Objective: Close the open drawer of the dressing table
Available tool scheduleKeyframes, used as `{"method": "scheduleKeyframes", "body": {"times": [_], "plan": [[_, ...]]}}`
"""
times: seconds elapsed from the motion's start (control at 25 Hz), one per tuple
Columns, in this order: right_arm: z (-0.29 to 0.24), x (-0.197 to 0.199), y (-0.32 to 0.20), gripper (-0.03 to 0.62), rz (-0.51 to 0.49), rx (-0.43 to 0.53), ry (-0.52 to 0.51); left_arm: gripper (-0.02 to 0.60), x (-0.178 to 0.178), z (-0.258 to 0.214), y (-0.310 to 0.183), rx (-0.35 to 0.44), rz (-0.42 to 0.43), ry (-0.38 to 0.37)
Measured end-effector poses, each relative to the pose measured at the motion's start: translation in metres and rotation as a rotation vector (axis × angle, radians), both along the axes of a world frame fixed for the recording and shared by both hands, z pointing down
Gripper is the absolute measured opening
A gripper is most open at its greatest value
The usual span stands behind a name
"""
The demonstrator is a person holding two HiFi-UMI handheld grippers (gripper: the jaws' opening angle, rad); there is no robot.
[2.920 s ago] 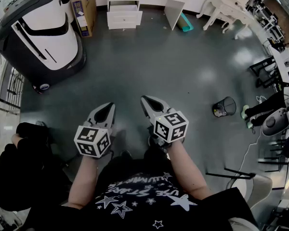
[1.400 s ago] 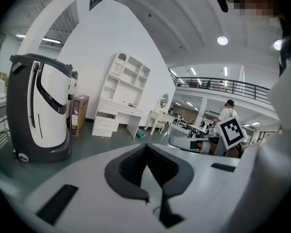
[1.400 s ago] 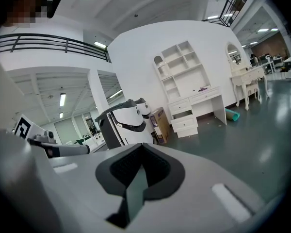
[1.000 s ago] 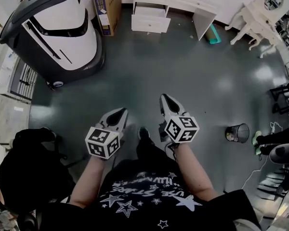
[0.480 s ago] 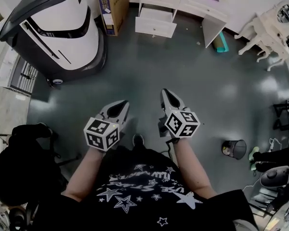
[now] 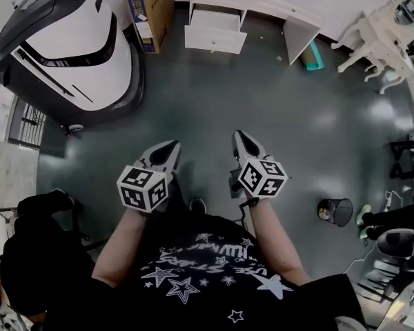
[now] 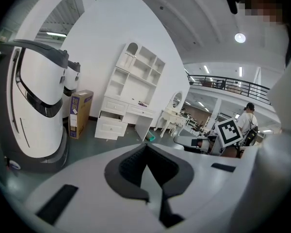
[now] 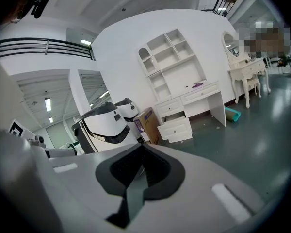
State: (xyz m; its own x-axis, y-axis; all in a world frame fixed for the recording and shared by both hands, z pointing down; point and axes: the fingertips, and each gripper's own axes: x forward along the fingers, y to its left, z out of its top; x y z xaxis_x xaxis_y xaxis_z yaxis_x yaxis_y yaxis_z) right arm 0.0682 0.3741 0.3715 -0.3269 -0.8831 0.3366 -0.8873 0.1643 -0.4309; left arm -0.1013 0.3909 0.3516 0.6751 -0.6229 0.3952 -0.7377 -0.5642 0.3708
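While left gripper point(image 6: 171, 145) and right gripper point(image 6: 239, 135) are both closed and empty, the open drawer point(image 6: 215, 38) lies well ahead at twelve o'clock.

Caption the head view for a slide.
Left gripper and right gripper, both shut and empty, held far from the white dressing table with its open drawer.

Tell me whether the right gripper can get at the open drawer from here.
Probably not yet: the open drawer stands well across the floor from the right gripper. Nothing stands between them, so walking closer should do.
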Motion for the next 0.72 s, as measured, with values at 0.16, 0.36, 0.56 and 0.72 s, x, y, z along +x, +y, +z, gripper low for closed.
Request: {"method": "scheduleKeyframes", "body": {"times": [0.16, 0.36, 0.56, 0.72], "plan": [[-0.003, 0.005, -0.048, 0.003, 0.067, 0.005, 0.03, 0.008, -0.002, 0.004, -0.052, -0.003, 0.064, -0.001], [-0.008, -0.012, -0.115, 0.003, 0.106, 0.001, 0.047, 0.009, -0.014, -0.007, -0.134, 0.016, 0.112, 0.006], [-0.018, -0.037, -0.172, 0.003, 0.142, 0.007, 0.059, 0.009, -0.04, -0.014, -0.197, 0.013, 0.132, 0.032], [-0.014, -0.051, -0.203, 0.003, 0.17, -0.014, 0.066, 0.009, -0.059, -0.01, -0.233, 0.008, 0.147, 0.025]]}}
